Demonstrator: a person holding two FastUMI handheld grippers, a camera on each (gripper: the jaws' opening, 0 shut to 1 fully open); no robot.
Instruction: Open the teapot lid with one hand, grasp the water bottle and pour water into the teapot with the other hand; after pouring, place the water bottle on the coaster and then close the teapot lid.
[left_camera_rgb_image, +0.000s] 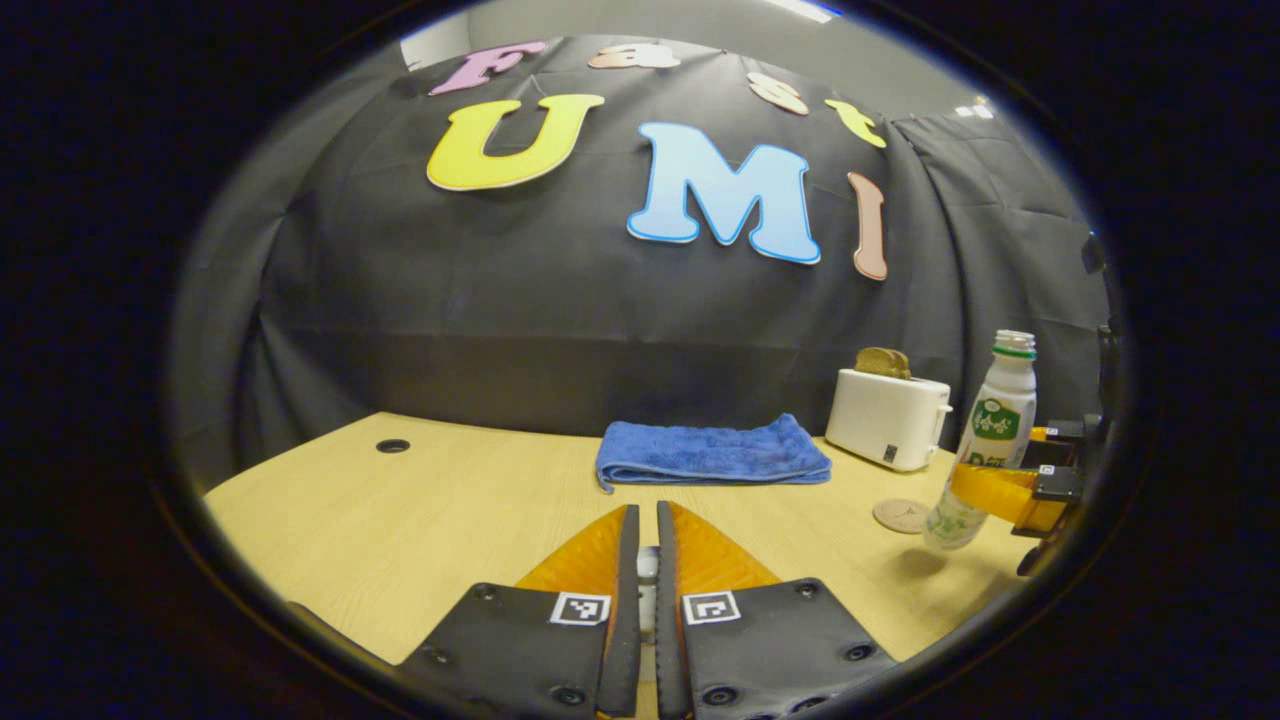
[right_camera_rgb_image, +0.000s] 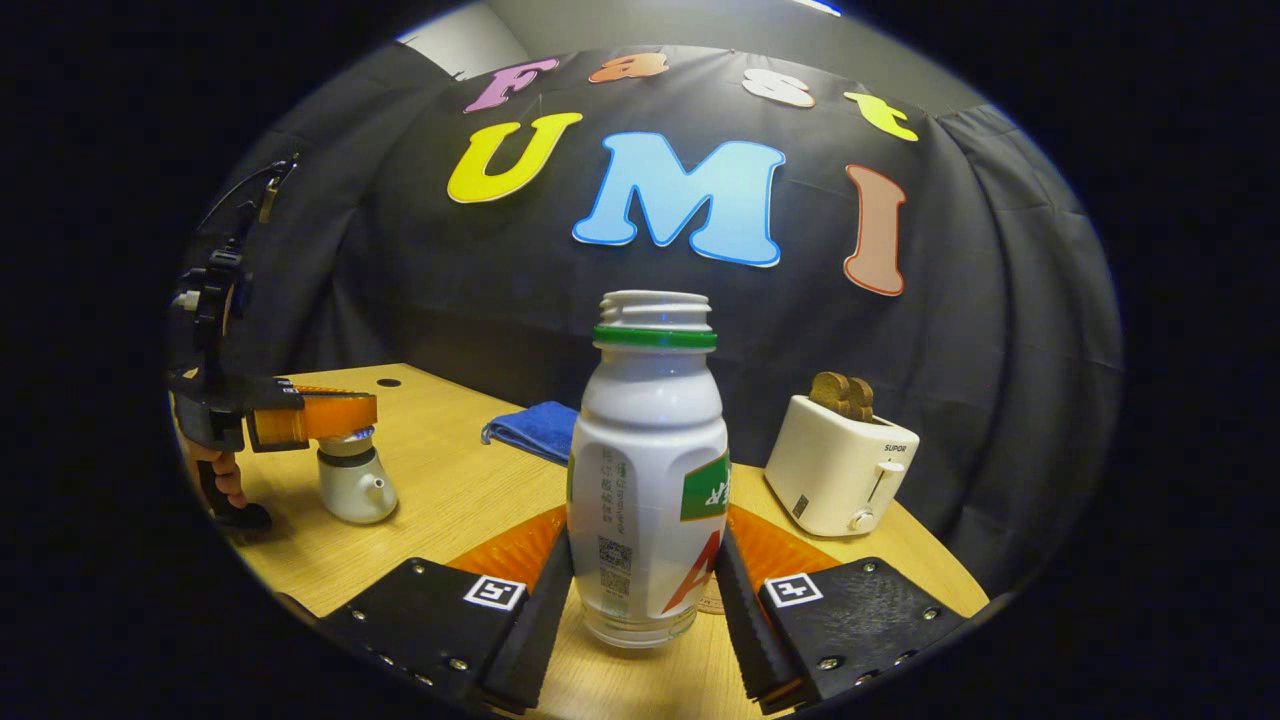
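A: Bottle sat upright between the right claw fingers, both pressing its lower sides, cap off. From the left gripper view it appeared raised a little off the table and slightly tilted, just beside the coaster.

B: And the left claw?

A: Fingers nearly together, with something small and pale in the slit. In the right gripper view it was right at the top of the teapot, seemingly pinching the lid knob; whether the lid was lifted clear, I could not tell.

B: Why that arrangement?

A: My reading: one hand keeps the lid, the other brings water. A low grip on the bottle leaves the neck free for tipping.

B: Obstructions?

A: Toaster with bread stood near the bottle on its right; folded blue towel lay at the back of the table. Teapot was well apart from the bottle, open wood between. The left claw over the pot could crowd the spout path.
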